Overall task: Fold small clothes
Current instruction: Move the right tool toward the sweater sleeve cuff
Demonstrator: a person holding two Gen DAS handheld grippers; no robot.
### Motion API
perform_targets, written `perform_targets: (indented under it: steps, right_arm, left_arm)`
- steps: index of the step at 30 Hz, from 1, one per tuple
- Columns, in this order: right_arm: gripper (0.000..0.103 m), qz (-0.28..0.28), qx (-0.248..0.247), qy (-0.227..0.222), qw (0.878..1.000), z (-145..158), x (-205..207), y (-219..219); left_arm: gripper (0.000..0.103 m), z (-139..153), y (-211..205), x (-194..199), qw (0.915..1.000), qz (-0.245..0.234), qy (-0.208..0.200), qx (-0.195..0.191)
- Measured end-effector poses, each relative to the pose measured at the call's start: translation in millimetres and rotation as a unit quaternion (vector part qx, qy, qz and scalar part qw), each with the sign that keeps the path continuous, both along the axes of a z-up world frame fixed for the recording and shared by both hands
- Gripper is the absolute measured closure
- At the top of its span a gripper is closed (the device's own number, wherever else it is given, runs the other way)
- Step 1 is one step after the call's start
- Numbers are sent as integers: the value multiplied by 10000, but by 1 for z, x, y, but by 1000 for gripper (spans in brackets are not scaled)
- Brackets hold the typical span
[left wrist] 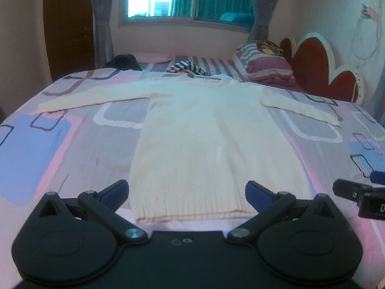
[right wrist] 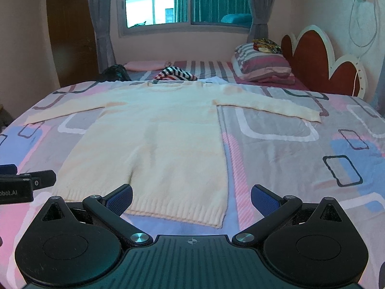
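Observation:
A cream knitted sweater [left wrist: 204, 132] lies flat on the patterned bedspread [left wrist: 60, 144], sleeves spread out to both sides and ribbed hem nearest me. My left gripper [left wrist: 187, 193] hovers open just above the hem, its blue-padded fingers [left wrist: 115, 191] straddling the hem's width. In the right wrist view the same sweater [right wrist: 156, 139] fills the left half, and my right gripper [right wrist: 191, 198] stands open over the hem's right corner. Nothing is held between either pair of fingers. Each gripper shows at the edge of the other's view.
A striped pillow [left wrist: 264, 65] and a red headboard [left wrist: 320, 67] sit at the far right. A striped garment [left wrist: 190, 68], a dark bundle [left wrist: 124, 62] and a folded pink cloth [left wrist: 154, 57] lie beyond the sweater's collar. Bedspread shows bare on both sides of the sweater.

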State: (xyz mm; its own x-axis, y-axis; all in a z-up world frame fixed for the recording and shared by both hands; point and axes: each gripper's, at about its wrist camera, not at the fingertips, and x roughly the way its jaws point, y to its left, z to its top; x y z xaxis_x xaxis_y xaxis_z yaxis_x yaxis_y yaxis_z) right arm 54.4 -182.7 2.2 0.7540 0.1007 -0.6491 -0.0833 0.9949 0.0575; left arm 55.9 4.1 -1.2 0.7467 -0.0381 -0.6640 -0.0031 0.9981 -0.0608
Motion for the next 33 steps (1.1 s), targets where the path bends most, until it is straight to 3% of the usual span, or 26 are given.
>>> perform_targets:
  steps: [4,11,15,18,20,24,33]
  right_arm:
    - [0,-55,-46,47,10000,-3,18,-3]
    - [0,-152,-174,42,9997,-8,66,-12]
    - [0,-173,-200,-4,9996,-10,96,-15]
    - [0,-198,-201,-24,9996,-15,117,-19]
    - [0,-230,-231,-40,9995,-19,129,-23]
    - [0,-328,-245,-46,9992,-25,153,-33]
    - [0,-637,-436,10,9970,-41,203,-57]
  left_arm:
    - [0,-3,6,22,9994,-8,72,-334]
    - [0,-18,3,70,9978,-372,436,-347]
    - [0,-21,0,95,9978,-473,377,-261]
    - [0,-28,4,119,9939,-677,574,-662]
    - [0,-32,7,131,9934,-642,488,-815]
    - [0,-38,12,151,9977,-412,94,-535]
    - [0,-46,32,196,9998,-101,139,-95]
